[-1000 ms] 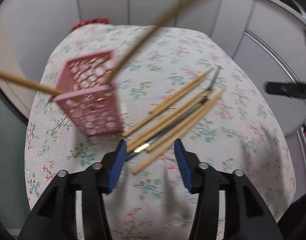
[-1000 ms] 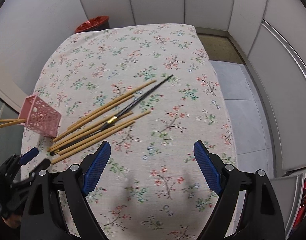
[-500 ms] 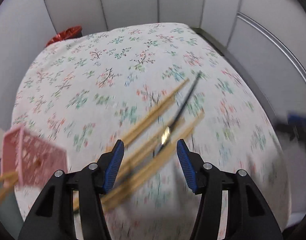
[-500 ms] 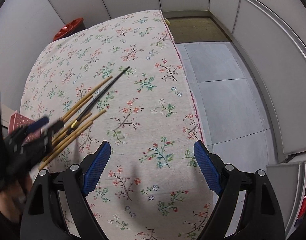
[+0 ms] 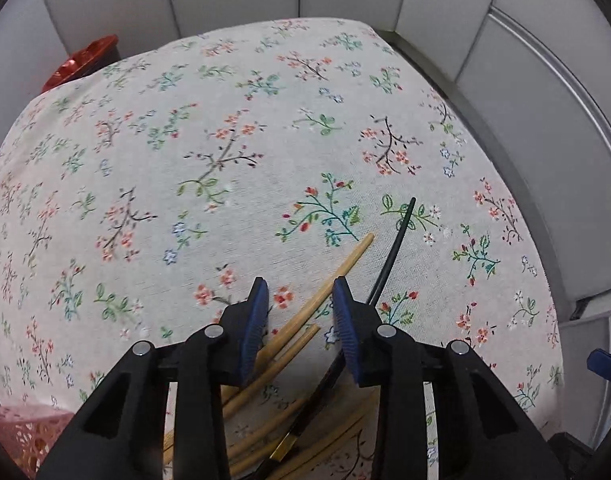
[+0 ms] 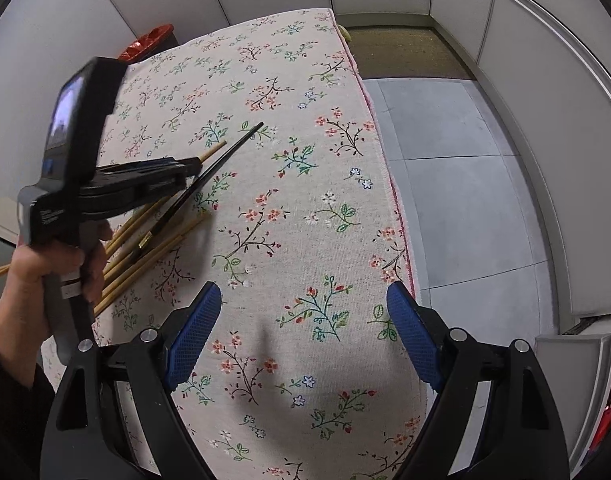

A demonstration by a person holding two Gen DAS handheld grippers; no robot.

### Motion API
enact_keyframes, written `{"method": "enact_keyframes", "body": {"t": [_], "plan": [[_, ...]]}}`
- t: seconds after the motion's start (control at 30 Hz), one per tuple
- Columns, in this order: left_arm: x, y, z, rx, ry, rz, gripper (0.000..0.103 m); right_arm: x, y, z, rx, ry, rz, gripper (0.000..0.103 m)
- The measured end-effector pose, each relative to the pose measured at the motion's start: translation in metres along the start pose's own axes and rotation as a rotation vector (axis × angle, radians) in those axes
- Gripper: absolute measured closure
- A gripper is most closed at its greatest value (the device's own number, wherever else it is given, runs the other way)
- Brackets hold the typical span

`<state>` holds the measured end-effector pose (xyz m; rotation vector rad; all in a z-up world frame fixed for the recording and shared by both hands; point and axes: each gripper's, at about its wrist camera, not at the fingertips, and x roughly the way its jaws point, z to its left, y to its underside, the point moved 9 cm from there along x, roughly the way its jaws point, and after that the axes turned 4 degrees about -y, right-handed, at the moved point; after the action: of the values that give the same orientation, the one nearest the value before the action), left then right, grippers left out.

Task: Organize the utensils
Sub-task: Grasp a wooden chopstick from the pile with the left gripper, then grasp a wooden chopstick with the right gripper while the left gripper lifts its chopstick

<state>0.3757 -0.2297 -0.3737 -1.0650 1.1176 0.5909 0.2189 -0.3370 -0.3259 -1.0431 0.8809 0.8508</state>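
Several wooden chopsticks (image 5: 305, 344) and one black chopstick (image 5: 391, 250) lie in a loose bundle on the floral tablecloth (image 5: 225, 168). My left gripper (image 5: 301, 304) is open and low over the bundle, its blue pads either side of one wooden chopstick. In the right wrist view a hand (image 6: 45, 264) holds the left gripper (image 6: 191, 168) above the wooden chopsticks (image 6: 145, 256), with the black chopstick (image 6: 229, 152) just past it. My right gripper (image 6: 303, 320) is wide open over bare cloth, holding nothing. A corner of the pink basket (image 5: 21, 436) shows at bottom left.
A red bin (image 5: 81, 60) stands beyond the table's far left corner. The table's right edge (image 6: 385, 184) drops to a grey tiled floor (image 6: 465, 200). White wall panels surround the table. A dark sleeve (image 6: 9, 412) is at lower left.
My left gripper left the pink basket, swung right and came down over the chopstick bundle, its jaws a little narrower. The right gripper's view shifted toward the table's right edge.
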Motion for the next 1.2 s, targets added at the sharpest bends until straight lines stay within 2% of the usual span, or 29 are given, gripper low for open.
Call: {"method": "enact_keyframes", "body": {"t": [0.1, 0.13, 0.23, 0.37, 0.47, 0.5, 0.53, 0.67, 0.77, 0.83, 0.9, 0.93, 0.97, 1.0, 1.03, 1.07, 1.13, 1.2], "plan": [[0.003, -0.002, 0.000, 0.006, -0.028, -0.009, 0.076, -0.001, 0.001, 0.000, 0.001, 0.007, -0.001, 0.022], [0.003, -0.003, 0.001, -0.007, -0.029, -0.007, 0.084, -0.001, 0.001, 0.000, 0.001, 0.009, -0.001, 0.022], [0.001, 0.001, 0.006, -0.040, -0.020, -0.003, 0.086, -0.004, 0.002, 0.002, -0.001, 0.009, -0.008, 0.022], [-0.010, 0.021, 0.013, -0.032, -0.057, 0.001, 0.092, -0.006, 0.003, 0.004, -0.001, 0.015, -0.016, 0.022], [-0.023, 0.034, 0.022, -0.072, -0.045, 0.001, 0.094, -0.005, 0.006, 0.007, -0.003, 0.015, -0.013, 0.022], [-0.031, 0.038, 0.025, -0.083, -0.039, -0.005, 0.096, -0.005, 0.007, 0.009, -0.006, 0.017, -0.013, 0.022], [-0.040, 0.043, 0.027, -0.092, -0.030, -0.013, 0.103, -0.004, 0.008, 0.010, -0.011, 0.021, -0.014, 0.022], [-0.073, 0.060, 0.028, -0.111, 0.014, -0.046, 0.103, -0.003, 0.011, 0.015, -0.019, 0.028, -0.008, 0.022], [-0.092, 0.074, 0.028, -0.098, 0.016, -0.064, 0.103, -0.003, 0.013, 0.018, -0.006, 0.019, -0.005, 0.022], [-0.093, 0.082, 0.031, -0.127, 0.027, -0.028, 0.103, -0.005, 0.015, 0.019, 0.007, 0.010, -0.007, 0.022], [-0.092, 0.093, 0.033, -0.151, 0.041, 0.043, 0.102, -0.007, 0.017, 0.023, 0.003, -0.002, -0.004, 0.022], [-0.090, 0.096, 0.033, -0.158, 0.029, 0.061, 0.093, -0.007, 0.018, 0.025, -0.004, -0.003, -0.003, 0.022], [-0.093, 0.106, 0.035, -0.166, 0.020, 0.086, 0.068, -0.008, 0.019, 0.027, -0.015, -0.005, 0.000, 0.022], [-0.098, 0.112, 0.034, -0.176, 0.035, 0.085, 0.057, -0.008, 0.019, 0.030, -0.024, -0.008, 0.000, 0.022], [-0.104, 0.116, 0.033, -0.176, 0.056, 0.067, 0.052, -0.009, 0.019, 0.031, -0.029, -0.009, -0.001, 0.022], [-0.112, 0.124, 0.029, -0.155, 0.081, 0.048, 0.052, -0.009, 0.019, 0.033, -0.036, -0.012, -0.002, 0.022], [-0.118, 0.139, 0.029, -0.144, 0.076, 0.067, 0.052, -0.010, 0.021, 0.035, -0.047, -0.011, -0.004, 0.022], [-0.119, 0.161, 0.029, -0.188, 0.095, 0.119, 0.052, -0.009, 0.021, 0.036, -0.055, -0.009, -0.002, 0.022]]}}
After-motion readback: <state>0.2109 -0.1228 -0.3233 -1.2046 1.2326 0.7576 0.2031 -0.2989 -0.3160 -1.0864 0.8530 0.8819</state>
